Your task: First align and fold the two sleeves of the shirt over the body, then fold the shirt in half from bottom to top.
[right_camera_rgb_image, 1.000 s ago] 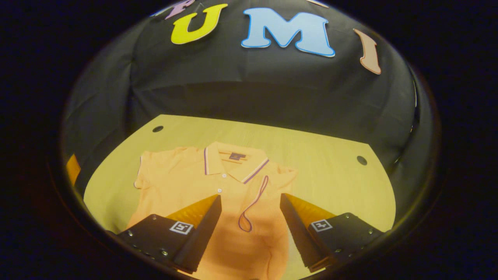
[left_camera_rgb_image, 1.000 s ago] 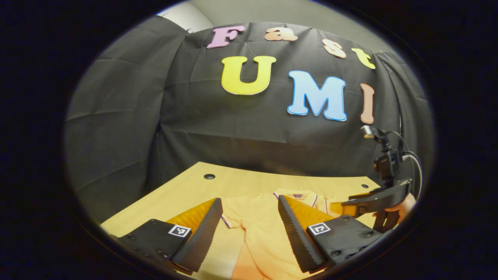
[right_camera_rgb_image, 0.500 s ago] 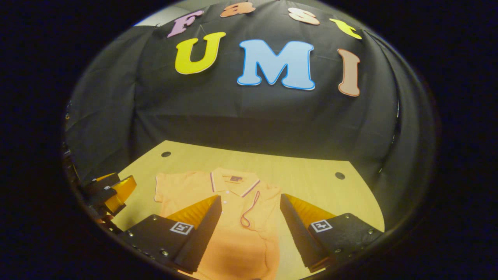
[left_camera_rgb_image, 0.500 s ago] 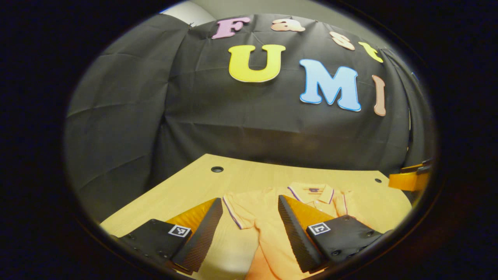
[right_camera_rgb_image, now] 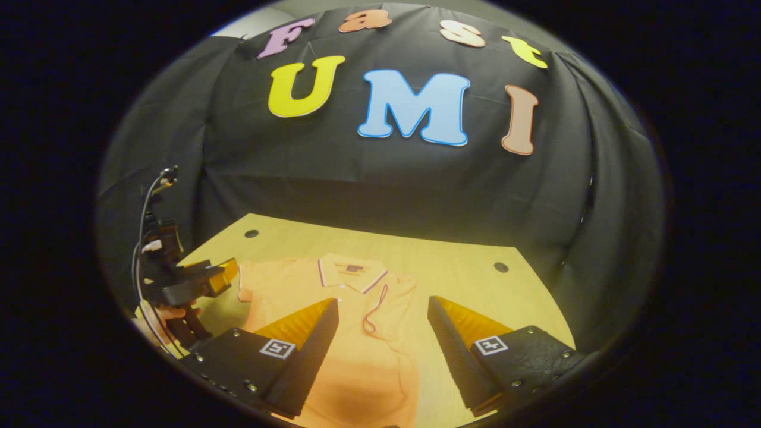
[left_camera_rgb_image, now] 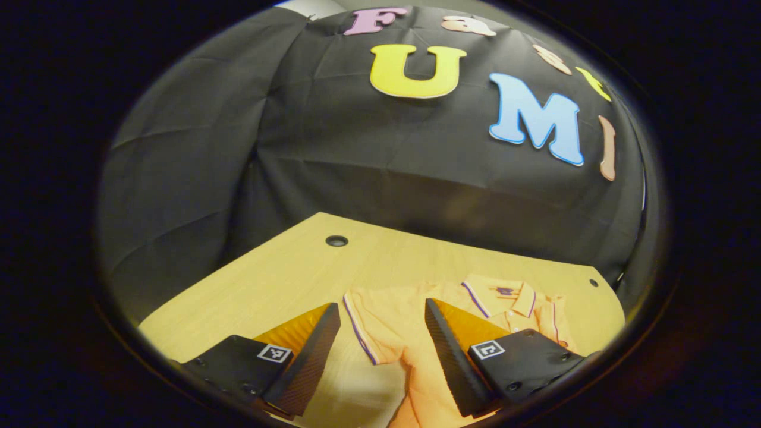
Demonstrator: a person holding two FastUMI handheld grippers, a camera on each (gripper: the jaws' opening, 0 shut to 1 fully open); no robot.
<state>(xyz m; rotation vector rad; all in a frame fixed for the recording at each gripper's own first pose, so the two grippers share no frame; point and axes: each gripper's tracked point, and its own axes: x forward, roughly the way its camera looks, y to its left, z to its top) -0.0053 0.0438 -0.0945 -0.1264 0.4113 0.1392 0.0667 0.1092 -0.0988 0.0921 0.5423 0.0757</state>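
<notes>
An orange polo shirt (left_camera_rgb_image: 410, 321) with purple-trimmed collar (left_camera_rgb_image: 505, 294) lies flat on the wooden table (left_camera_rgb_image: 279, 279). Its left sleeve (left_camera_rgb_image: 368, 327) spreads out sideways, the trimmed hem lying below the gap of my left gripper (left_camera_rgb_image: 380, 351), which is open and holds nothing. In the right gripper view the shirt (right_camera_rgb_image: 357, 351) has its other sleeve (right_camera_rgb_image: 380, 306) folded over the body, the hem making a purple loop. My right gripper (right_camera_rgb_image: 383, 351) hovers open over the lower body. The left gripper (right_camera_rgb_image: 199, 279) shows at the far left beside the spread sleeve, held by a hand (right_camera_rgb_image: 157, 315).
The table has a round hole (left_camera_rgb_image: 336, 241) near its back left corner and another hole (right_camera_rgb_image: 500, 267) near the back right. Black cloth walls close the booth behind and on both sides. Bare wood lies right of the shirt (right_camera_rgb_image: 475, 285).
My right gripper has drawn back from the shirt, which now looks smaller. The left gripper has swung toward the spread sleeve and entered the right gripper view. Both stay open.
</notes>
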